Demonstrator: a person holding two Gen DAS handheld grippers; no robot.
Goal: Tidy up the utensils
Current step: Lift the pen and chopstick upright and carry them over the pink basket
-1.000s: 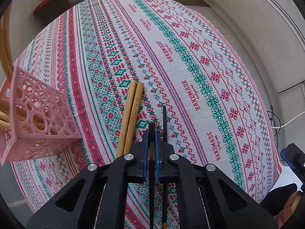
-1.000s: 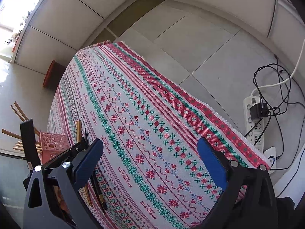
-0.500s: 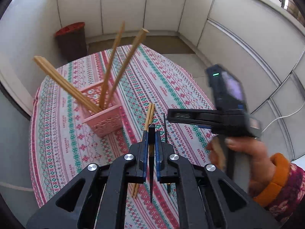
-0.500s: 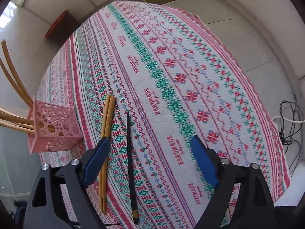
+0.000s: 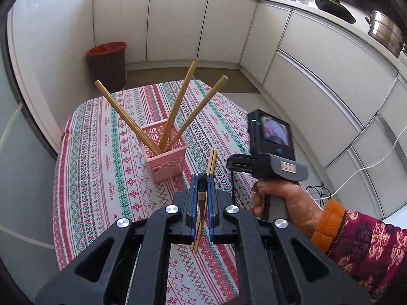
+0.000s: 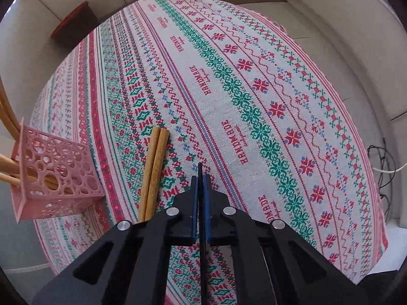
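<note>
My left gripper (image 5: 201, 178) is shut on a black chopstick (image 5: 201, 198) and holds it high above the table. My right gripper (image 6: 200, 178) is shut on a second black chopstick (image 6: 201, 203) lying on the patterned tablecloth (image 6: 229, 89); it also shows in the left wrist view (image 5: 232, 162). A pair of bamboo chopsticks (image 6: 154, 170) lies on the cloth just left of it. A pink perforated basket (image 5: 165, 150) holds several bamboo chopsticks (image 5: 178, 109) standing fanned out; it also shows in the right wrist view (image 6: 53, 170).
A dark bin with a red liner (image 5: 106, 63) stands on the floor beyond the table. White cabinets (image 5: 318, 63) line the walls. Cables (image 6: 384, 162) lie on the floor to the right.
My left gripper has risen with its black chopstick. My right gripper has come down and shut on the second black chopstick on the cloth.
</note>
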